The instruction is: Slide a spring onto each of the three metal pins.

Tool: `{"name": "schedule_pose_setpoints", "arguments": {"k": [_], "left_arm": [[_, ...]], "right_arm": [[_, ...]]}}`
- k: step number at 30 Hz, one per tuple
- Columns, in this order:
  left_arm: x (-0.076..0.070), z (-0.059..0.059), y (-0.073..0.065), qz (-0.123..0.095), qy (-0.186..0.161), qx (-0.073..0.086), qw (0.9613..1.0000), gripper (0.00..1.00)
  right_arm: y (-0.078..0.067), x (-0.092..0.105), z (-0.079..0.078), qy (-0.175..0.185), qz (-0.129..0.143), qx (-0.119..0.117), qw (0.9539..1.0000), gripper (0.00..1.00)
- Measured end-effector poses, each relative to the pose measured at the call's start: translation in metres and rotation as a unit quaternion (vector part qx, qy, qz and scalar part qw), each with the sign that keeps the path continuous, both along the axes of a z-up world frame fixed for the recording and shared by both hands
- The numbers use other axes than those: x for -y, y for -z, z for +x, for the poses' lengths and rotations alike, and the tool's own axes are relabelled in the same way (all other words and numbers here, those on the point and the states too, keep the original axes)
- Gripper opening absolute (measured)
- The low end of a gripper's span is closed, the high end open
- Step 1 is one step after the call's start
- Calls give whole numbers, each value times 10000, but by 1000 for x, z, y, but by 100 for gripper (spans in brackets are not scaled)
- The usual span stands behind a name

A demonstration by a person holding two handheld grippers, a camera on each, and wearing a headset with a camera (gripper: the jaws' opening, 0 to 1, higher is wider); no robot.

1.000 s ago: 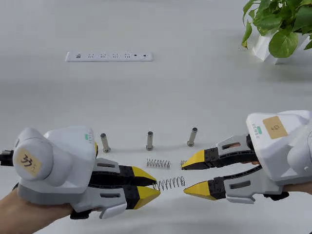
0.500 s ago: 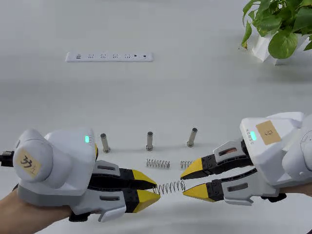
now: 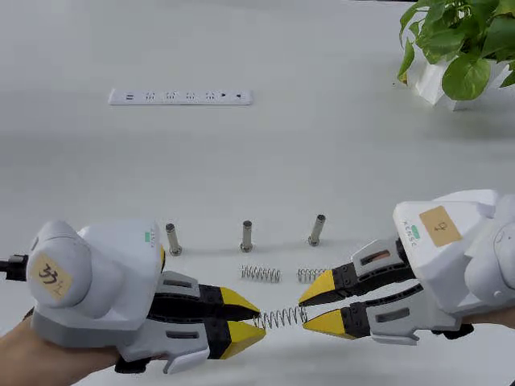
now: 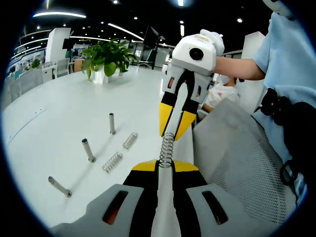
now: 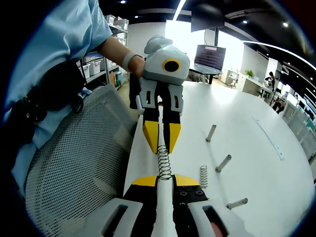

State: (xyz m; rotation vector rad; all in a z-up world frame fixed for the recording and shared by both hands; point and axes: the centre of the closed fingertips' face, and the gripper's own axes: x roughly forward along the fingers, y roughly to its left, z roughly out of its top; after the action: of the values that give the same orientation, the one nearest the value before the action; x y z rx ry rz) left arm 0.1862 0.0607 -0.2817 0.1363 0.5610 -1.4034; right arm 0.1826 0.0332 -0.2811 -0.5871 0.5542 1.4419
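One spring, your left gripper and right gripper each clenched on an end: free one end, then line its bore over the right pin

the white worktop bore three standing pins; two springs lay just in front of them, power strip and plant beyond.

Head view bright and even, soft light from above. Only faint short shadows under left tongs, right tongs and beside the pins; white table beyond them close to washed out. Spring between the tongs crisp, no motion blur. Gripper views: heavy fisheye bending at edges, dim ceiling with glaring strip lights ahead, blown-out bright patch behind the opposite tongs.
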Motion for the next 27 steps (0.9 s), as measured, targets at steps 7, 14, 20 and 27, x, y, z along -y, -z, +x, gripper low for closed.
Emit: {"name": "schedule_pose_setpoints", "arguments": {"k": [7,14,20,27], "left_arm": [[0,0,3,81,13,57,10000,7],[-1,0,6,181,42,99,9998,7],[-1,1,9,267,73,146,9995,7],[0,2,12,435,160,268,9986,7]], "right_arm": [[-3,-1,0,-51,-71,49,10000,6],[-9,-3,0,-78,-79,73,9999,6],[-15,-8,0,-83,-56,68,9999,6],[-21,-15,-1,-87,-26,16,10000,6]]}}
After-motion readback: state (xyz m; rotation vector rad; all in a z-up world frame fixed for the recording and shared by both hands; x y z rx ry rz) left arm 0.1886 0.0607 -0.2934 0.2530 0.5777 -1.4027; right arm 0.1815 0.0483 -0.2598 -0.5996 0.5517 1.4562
